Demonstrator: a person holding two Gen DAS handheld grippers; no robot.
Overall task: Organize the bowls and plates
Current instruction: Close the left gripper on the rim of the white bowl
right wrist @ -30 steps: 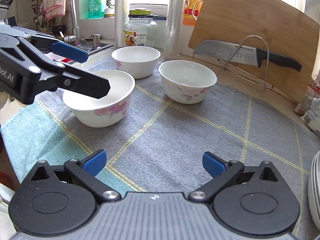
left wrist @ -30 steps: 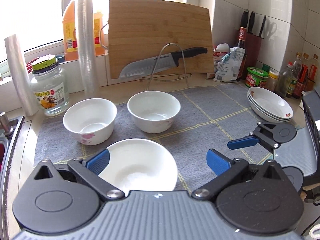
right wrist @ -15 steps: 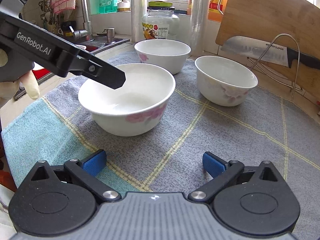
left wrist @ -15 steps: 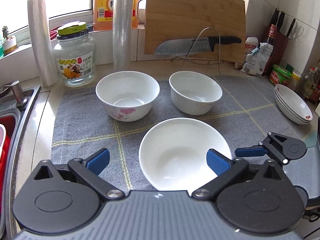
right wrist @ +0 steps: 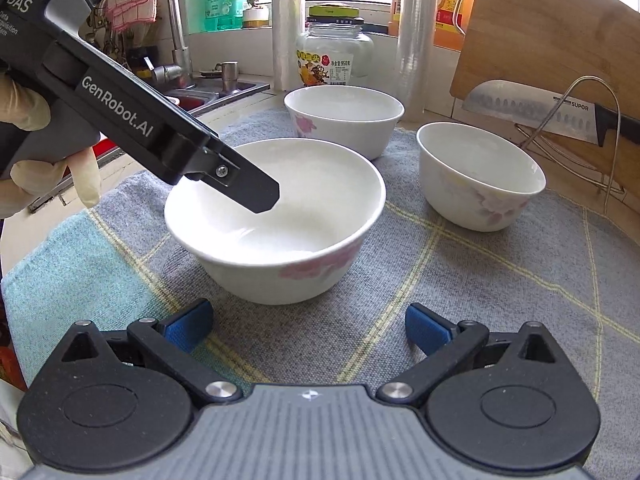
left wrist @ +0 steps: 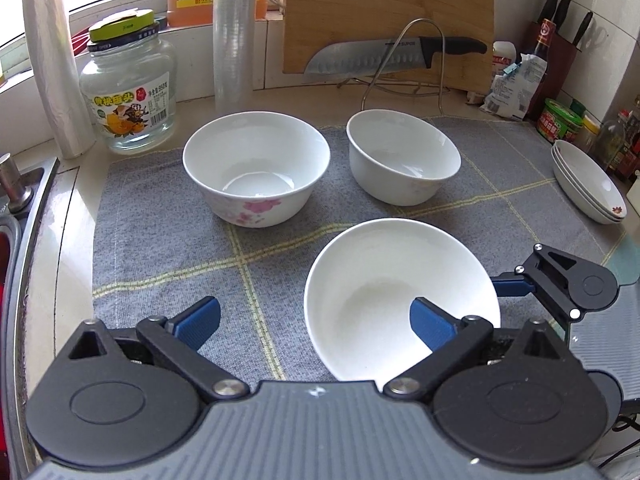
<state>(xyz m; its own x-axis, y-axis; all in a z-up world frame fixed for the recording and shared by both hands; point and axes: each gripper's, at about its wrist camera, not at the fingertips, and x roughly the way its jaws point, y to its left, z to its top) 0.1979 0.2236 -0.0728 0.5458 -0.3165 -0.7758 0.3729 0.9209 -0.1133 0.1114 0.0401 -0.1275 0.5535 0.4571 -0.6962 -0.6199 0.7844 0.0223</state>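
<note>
Three white bowls with pink flowers stand on a grey cloth (left wrist: 160, 240). The near bowl (left wrist: 400, 300) has its left rim between the jaws of my left gripper (left wrist: 316, 322). One pad is inside the bowl and one outside, the jaws are closing, and neither pad presses on the rim. The right wrist view shows a left finger (right wrist: 256, 192) dipping into this bowl (right wrist: 276, 220). Just short of it, my right gripper (right wrist: 308, 326) is open with nothing between its fingers. The other two bowls (left wrist: 256, 168) (left wrist: 404, 156) stand behind. A stack of plates (left wrist: 588, 180) sits at the far right.
Along the back stand a glass jar (left wrist: 128, 92), two rolls of cling film (left wrist: 234, 36), and a cutting board (left wrist: 388, 12) with a knife (left wrist: 380, 56) on a wire rack. A sink (right wrist: 200, 92) lies to the left. Bottles and a knife block (left wrist: 560, 24) crowd the right corner.
My left gripper has shifted left and sunk, so its right finger now reaches inside the near bowl. My right gripper has come closer to that bowl.
</note>
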